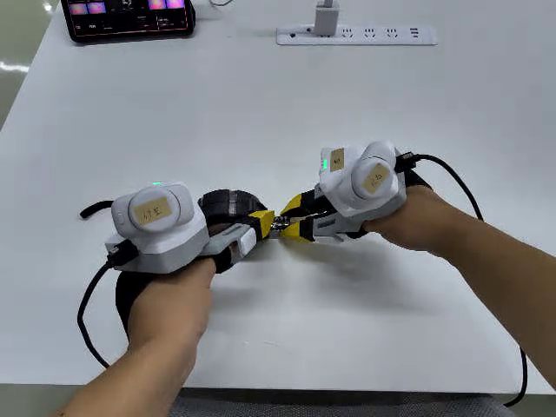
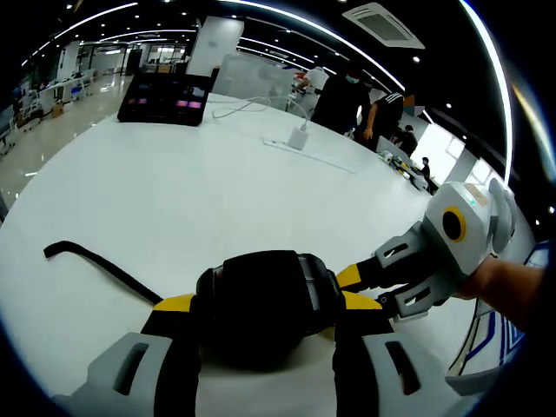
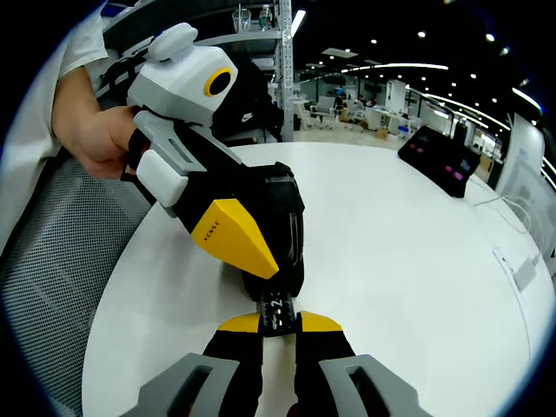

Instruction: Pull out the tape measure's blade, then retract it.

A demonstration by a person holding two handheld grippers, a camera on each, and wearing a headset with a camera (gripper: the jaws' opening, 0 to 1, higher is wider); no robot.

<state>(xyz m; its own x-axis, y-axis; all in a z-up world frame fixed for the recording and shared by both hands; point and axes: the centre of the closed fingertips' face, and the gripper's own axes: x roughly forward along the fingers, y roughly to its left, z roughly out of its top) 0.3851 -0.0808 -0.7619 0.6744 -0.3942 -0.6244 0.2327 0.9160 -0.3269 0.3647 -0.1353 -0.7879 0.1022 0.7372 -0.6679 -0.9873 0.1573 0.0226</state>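
Note:
A black tape measure [image 1: 229, 207] lies on the white table [image 1: 261, 104]. My left gripper [image 1: 248, 233] is shut on its round case [image 2: 265, 304], yellow tips on either side of it. The case's mouth faces my right gripper [image 1: 291, 221]. In the right gripper view the right gripper [image 3: 278, 323] is shut on the metal hook [image 3: 278, 313] at the blade's end, right at the case [image 3: 276, 234]. Almost no blade is out. The left gripper's yellow tip [image 3: 234, 236] lies across the case there. A black wrist strap [image 2: 95, 261] trails from the case.
A dark tablet [image 1: 129, 17] sits at the table's far left edge. A white power strip [image 1: 356, 35] with a plug lies at the far middle. Black cables run from both grippers toward the near edge. Several people stand beyond the table in the left gripper view.

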